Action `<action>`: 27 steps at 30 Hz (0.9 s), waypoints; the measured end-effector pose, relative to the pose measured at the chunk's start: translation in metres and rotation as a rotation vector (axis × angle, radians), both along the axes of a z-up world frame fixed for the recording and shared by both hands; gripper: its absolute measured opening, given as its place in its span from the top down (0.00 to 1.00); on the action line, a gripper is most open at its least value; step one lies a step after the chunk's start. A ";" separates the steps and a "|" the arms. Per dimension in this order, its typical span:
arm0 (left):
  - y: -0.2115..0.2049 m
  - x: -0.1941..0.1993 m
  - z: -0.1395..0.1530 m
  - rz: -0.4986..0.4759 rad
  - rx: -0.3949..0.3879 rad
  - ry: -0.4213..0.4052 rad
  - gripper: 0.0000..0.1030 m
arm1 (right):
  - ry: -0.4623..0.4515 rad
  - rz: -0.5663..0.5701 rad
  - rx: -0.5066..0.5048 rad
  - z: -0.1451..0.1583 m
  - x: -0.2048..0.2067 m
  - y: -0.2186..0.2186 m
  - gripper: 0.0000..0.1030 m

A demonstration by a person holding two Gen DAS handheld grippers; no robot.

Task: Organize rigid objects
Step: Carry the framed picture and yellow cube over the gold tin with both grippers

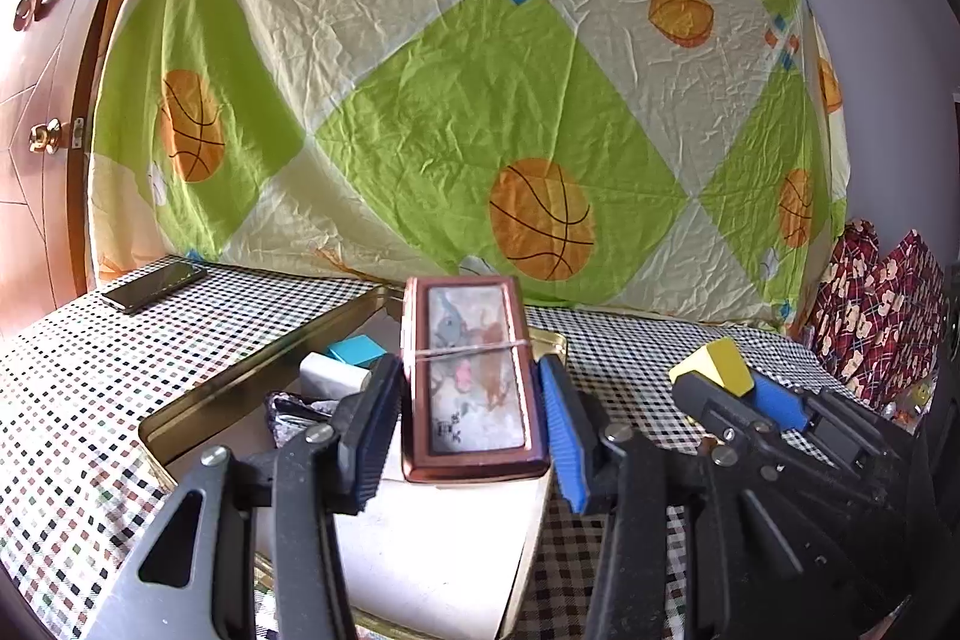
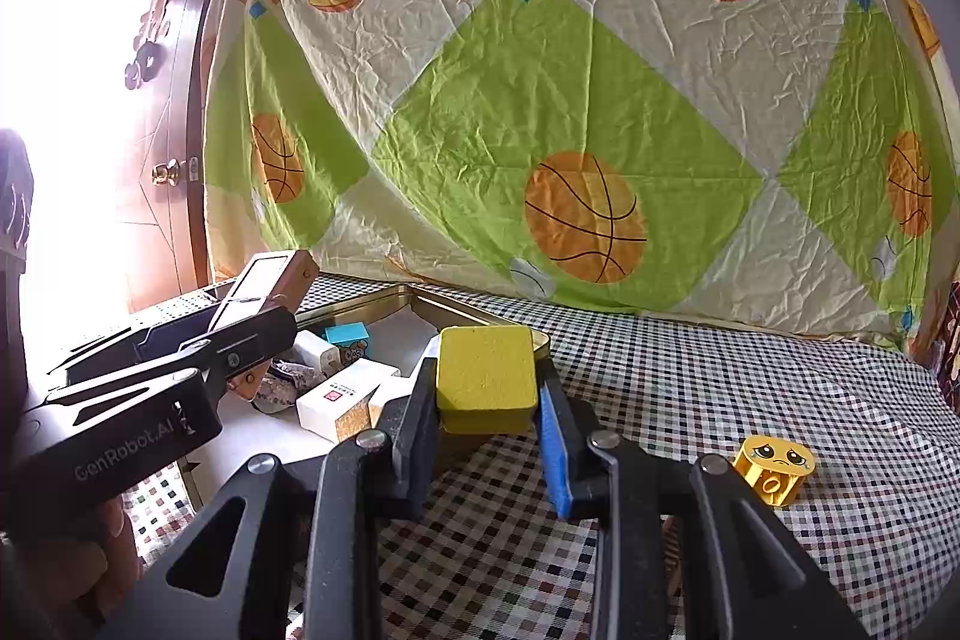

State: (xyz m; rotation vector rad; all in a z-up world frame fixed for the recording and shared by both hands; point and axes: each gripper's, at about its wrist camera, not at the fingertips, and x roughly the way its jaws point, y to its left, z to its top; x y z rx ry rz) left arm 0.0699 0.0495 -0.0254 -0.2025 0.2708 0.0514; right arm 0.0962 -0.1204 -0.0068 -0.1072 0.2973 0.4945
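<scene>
Where the checked cloth (image 1: pixel 78 400) covers the table, a shallow gold tin (image 1: pixel 252 376) lies open with a clutter of small things inside. A teal box (image 1: pixel 359 349) and a white box (image 1: pixel 333 375) sit toward its far end, and a patterned pouch (image 1: pixel 294 415) lies nearer. From the right wrist, a white box with a red stamp (image 2: pixel 339 400) shows in the middle of the tin, beside a small bear sticker or tag (image 2: pixel 351 353) that is too small to read. A broad white slab (image 1: pixel 444 550) fills the near part of the tin; its near edge is cut off by the gripper body.

The left gripper (image 1: pixel 474 400) holds a copper-framed case (image 1: pixel 474 376) above the tin, its fingers set narrow and pressing the long sides. A thin band crosses the case's pictured face. The case hides the tin's far right corner in the left view.

The right gripper (image 2: pixel 486 388) clamps a yellow block (image 2: pixel 486 376) between its fingers, closed tight on its sides, over the cloth just right of the tin's rim. Whether the block touches the rim cannot be told.

A yellow round toy with a sad face (image 2: pixel 775 466) stands on the cloth, well right of the tin. A dark phone (image 1: pixel 153 286) lies at the table's far left. A hand (image 2: pixel 114 550) under the left gripper is mostly cut off.
</scene>
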 end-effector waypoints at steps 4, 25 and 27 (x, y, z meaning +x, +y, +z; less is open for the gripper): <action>0.004 -0.001 0.001 0.008 0.002 0.002 0.56 | 0.006 0.016 -0.007 -0.001 0.000 0.008 0.69; 0.035 0.000 -0.004 0.045 -0.015 0.043 0.56 | 0.004 0.062 -0.039 -0.003 -0.002 0.038 0.69; 0.039 0.001 -0.005 0.051 -0.018 0.052 0.56 | 0.007 0.069 -0.044 -0.003 -0.001 0.042 0.69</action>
